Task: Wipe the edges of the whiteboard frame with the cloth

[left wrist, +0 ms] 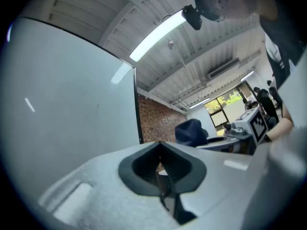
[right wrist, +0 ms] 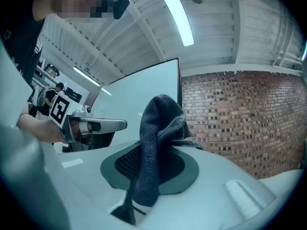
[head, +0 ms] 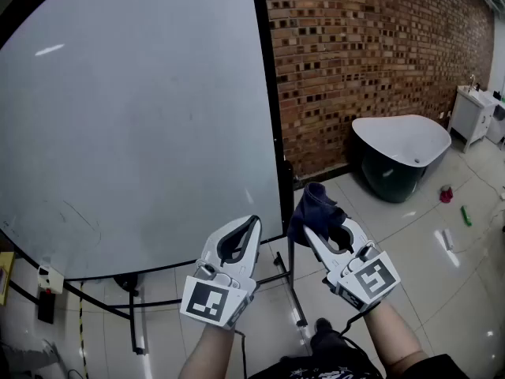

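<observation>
- Head view shows the wiping not begun: the right gripper (head: 325,229) pinches the cloth (head: 314,208) near the frame (head: 274,133), at its lower corner (not touching, I think).
- Left gripper (head: 252,224) is pressed together, empty.
- Next move: press cloth on the frame, slide along.
- Room: whiteboard (head: 134,117), brick wall (head: 371,46), glossy floor (head: 418,275).

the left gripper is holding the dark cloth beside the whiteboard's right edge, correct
Not the left one. The right gripper is shut on the dark cloth beside the whiteboard's right edge, as the right gripper view shows. The left gripper is shut with nothing in it.
</observation>
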A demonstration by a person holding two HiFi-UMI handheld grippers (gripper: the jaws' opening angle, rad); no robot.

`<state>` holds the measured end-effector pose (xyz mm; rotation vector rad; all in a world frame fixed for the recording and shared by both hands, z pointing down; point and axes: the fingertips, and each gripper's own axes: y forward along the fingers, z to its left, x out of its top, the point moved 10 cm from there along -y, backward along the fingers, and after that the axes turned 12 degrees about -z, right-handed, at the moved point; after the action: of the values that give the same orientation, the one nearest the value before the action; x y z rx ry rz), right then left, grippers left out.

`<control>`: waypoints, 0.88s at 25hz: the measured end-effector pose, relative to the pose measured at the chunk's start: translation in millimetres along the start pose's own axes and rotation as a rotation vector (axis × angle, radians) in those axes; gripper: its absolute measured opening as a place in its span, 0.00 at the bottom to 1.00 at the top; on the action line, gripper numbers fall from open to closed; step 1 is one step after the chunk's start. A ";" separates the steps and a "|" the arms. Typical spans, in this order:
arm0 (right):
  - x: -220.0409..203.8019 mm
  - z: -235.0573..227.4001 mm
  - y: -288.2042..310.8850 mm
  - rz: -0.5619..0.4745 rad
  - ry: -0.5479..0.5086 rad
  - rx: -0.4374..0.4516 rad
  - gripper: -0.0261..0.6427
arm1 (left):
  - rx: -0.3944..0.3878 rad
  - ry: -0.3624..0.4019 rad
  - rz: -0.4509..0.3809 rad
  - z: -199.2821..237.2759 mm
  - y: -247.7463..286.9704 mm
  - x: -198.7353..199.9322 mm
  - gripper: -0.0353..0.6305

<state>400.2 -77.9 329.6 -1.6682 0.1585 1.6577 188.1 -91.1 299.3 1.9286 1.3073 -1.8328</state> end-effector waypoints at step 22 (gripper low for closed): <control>193.5 -133.5 170.5 -0.421 -0.291 0.201 0.15 | 0.049 0.475 -0.398 46.9 185.4 182.8 0.06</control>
<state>437.4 -194.4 66.2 -1.1962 -0.1557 1.4827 253.6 -148.7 49.6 2.3663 1.9244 -1.6173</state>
